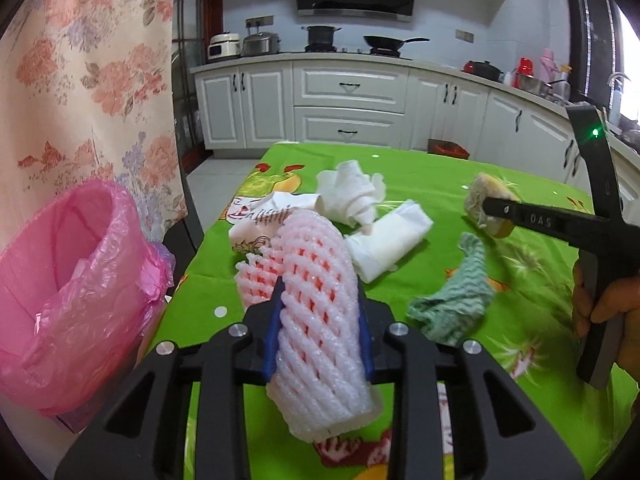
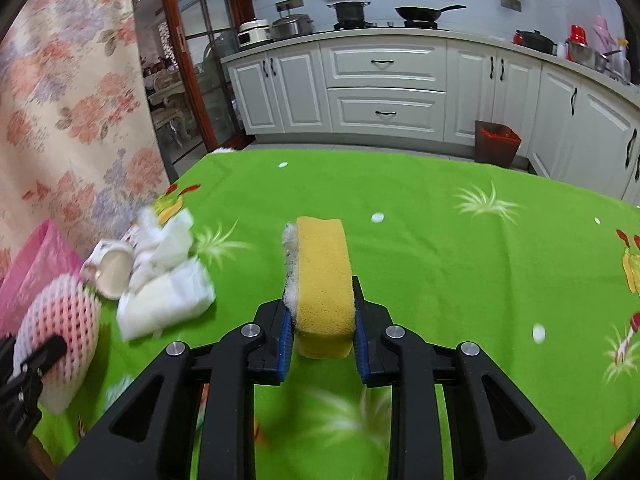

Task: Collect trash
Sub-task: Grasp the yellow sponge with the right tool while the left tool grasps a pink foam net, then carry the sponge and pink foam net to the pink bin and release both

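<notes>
My left gripper is shut on a white and pink foam fruit net, held above the green tablecloth; the net also shows at the left of the right wrist view. My right gripper is shut on a yellow sponge, lifted over the table; in the left wrist view the sponge is at the right. A pink-lined trash bin stands left of the table. Crumpled white tissues, a folded white napkin, a paper cup and a green rag lie on the cloth.
A floral curtain hangs at the left. White kitchen cabinets and a stove with pans run along the back. A dark red bin stands on the floor beyond the table's far edge.
</notes>
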